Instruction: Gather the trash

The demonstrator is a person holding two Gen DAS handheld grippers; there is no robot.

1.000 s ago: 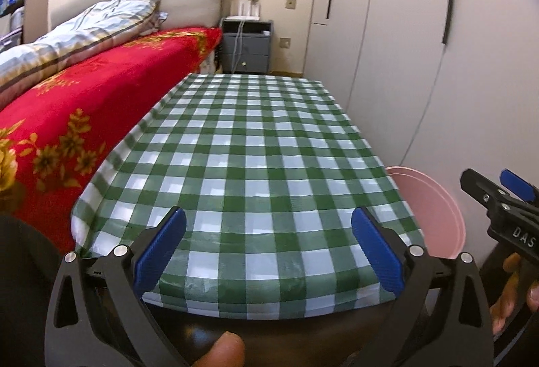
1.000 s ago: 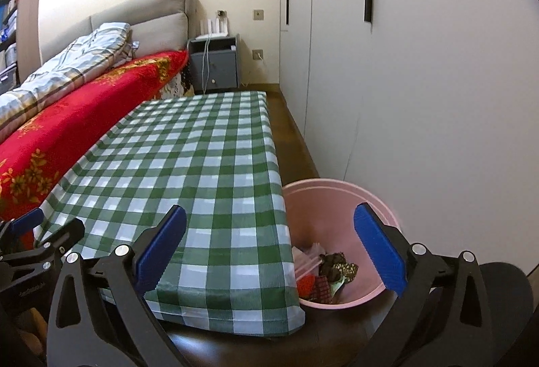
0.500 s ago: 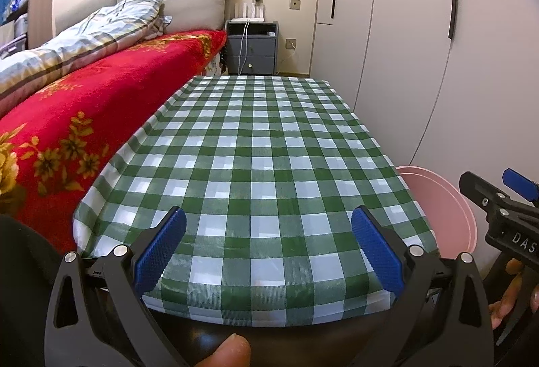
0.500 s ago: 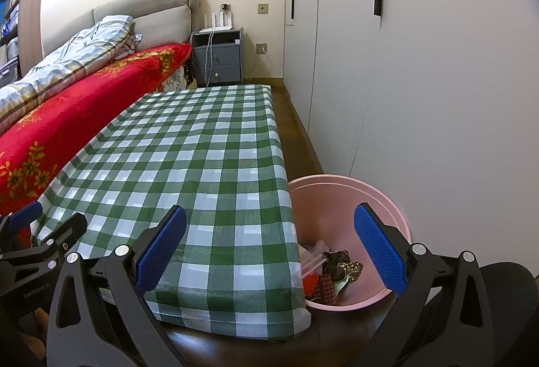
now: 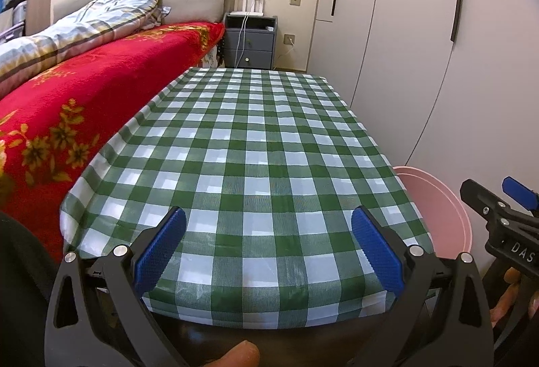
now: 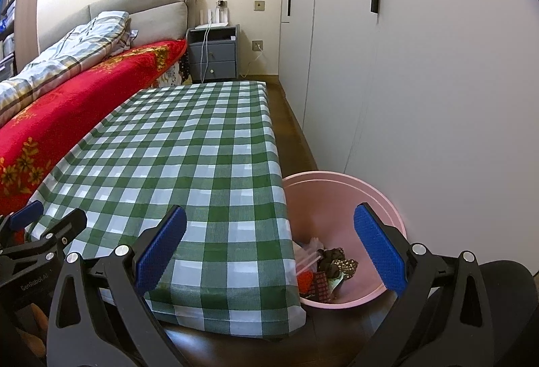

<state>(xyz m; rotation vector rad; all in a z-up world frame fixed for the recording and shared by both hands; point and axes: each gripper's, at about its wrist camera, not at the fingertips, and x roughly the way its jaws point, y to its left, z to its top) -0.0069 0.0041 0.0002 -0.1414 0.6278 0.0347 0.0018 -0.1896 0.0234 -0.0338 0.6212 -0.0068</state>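
Bedroom surface [image 5: 256,144]: checked cloth, nothing lying on it.
Trash [image 6: 323,269]: piled inside pink bin [image 6: 387,198] beside it.
Left claw [image 5: 267,252], right claw [image 6: 269,252]: both spread wide, holding nothing.
Progress: apparently finished.

Both tongs have drawn back and risen slightly from the counter [image 5: 256,144]. In the right wrist view, more of the pink basin [image 6: 340,198] and the trash [image 6: 323,269] inside it is exposed than before.
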